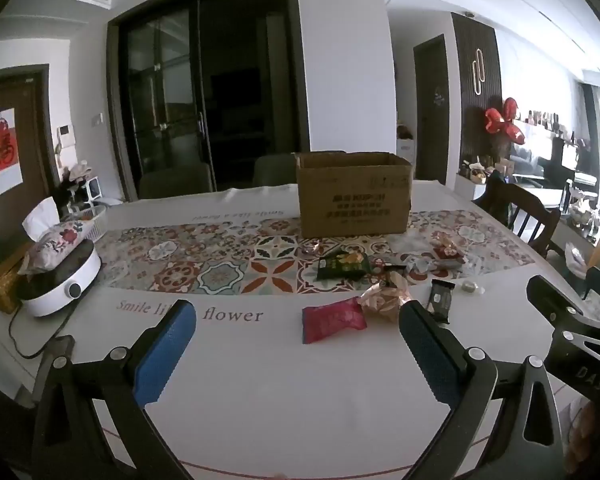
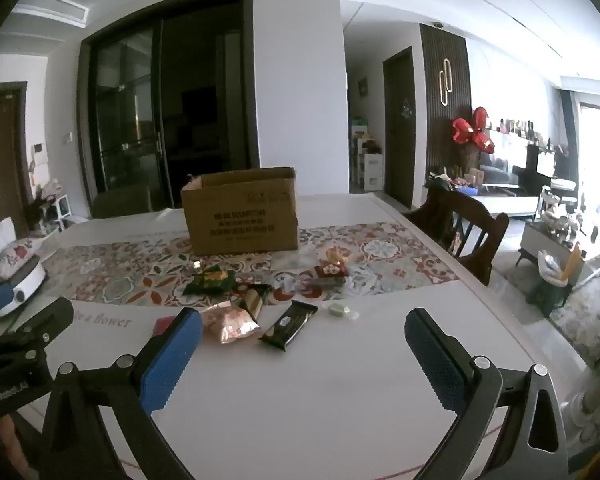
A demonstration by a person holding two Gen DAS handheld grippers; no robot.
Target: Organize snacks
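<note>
An open cardboard box (image 1: 354, 194) stands on the patterned runner; it also shows in the right wrist view (image 2: 242, 210). Loose snacks lie in front of it: a red packet (image 1: 332, 319), a pink-gold packet (image 1: 384, 298) (image 2: 230, 320), a black bar (image 1: 442, 298) (image 2: 290, 324), a green bag (image 1: 342, 266) (image 2: 210, 280) and a red-gold box (image 1: 448, 254) (image 2: 332, 270). My left gripper (image 1: 296, 320) is open and empty above the near table, just short of the red packet. My right gripper (image 2: 304, 330) is open and empty, just short of the black bar.
A white cooker (image 1: 60, 284) with a floral tissue pouch (image 1: 56, 242) sits at the table's left edge, its cable trailing forward. A small pale sweet (image 2: 342, 311) lies right of the black bar. A wooden chair (image 2: 460, 228) stands at the table's right side.
</note>
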